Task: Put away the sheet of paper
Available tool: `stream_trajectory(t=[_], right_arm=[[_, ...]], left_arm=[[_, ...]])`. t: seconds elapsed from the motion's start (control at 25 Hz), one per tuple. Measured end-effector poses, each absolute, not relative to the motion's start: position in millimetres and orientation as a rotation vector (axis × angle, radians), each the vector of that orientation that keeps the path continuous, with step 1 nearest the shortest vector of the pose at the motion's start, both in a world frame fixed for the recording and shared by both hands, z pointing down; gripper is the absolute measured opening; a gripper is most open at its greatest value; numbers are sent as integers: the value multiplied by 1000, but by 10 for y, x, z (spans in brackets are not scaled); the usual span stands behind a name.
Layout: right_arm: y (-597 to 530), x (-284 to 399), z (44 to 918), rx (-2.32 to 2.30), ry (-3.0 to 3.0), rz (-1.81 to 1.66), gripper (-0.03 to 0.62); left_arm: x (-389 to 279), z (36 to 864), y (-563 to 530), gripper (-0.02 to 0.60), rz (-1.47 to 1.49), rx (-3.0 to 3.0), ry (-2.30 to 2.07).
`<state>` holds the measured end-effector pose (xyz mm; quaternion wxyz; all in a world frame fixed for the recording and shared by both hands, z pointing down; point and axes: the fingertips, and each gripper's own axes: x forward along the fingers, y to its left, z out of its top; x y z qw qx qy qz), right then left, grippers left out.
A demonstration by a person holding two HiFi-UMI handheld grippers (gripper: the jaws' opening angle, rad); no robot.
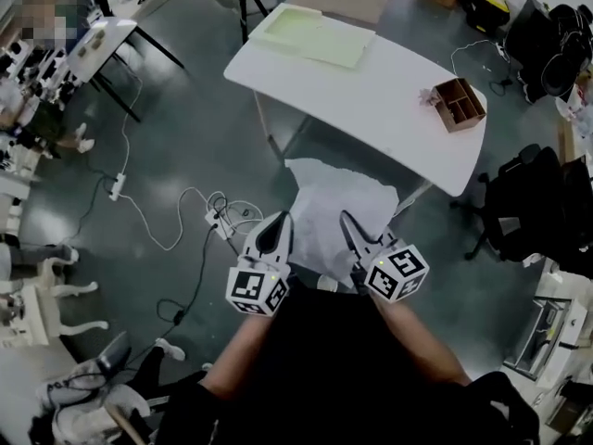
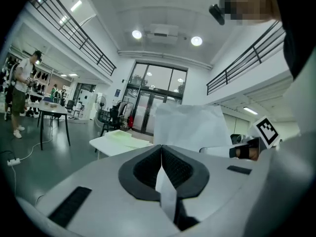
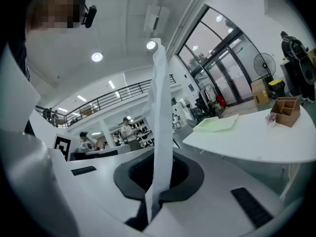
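Note:
A white sheet of paper [image 1: 329, 207] hangs in the air between my two grippers, in front of the white table [image 1: 371, 91]. My left gripper [image 1: 281, 219] is shut on the sheet's near left edge, and the paper [image 2: 190, 127] rises out of its closed jaws. My right gripper [image 1: 347, 221] is shut on the near right edge; there the paper [image 3: 160, 132] stands edge-on as a tall strip between the jaws. Both grippers sit side by side, close to my body, pointing towards the table.
On the table lie a pale green pad [image 1: 310, 33] at the far left and a brown wooden organizer [image 1: 458, 104] at the right end. Cables and a power strip [image 1: 218, 219] lie on the floor at left. A black office chair [image 1: 537, 202] stands right.

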<state>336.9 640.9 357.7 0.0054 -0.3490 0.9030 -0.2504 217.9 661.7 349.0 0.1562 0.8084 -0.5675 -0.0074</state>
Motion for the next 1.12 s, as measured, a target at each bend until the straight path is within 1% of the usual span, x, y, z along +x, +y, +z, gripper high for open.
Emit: stream_trajectory(t=[0.28,0.6,0.76,0.92,1.12], right_arm=[[6164,3089,3750,-1074,2868,-810,-1],[5571,2536,3944,-1071,2918,-852,-2],[5184,2111,4059,-1043,2973,-869,-2],[4735,1640,4153,-1039,2999,-900,-1],[4166,1018,4107,-1029,3030,-909,-2]], left_arm=[[1894,3599,6423,5,-22,2274,-1665],[1335,3808,5837,5,-47,2227,-1661],[898,3904,5480,5,-62,2191,-1686],[321,4009,5088,5,-80,2143,-1708],[-274,4028,4638,5,-119,2111,-1681]])
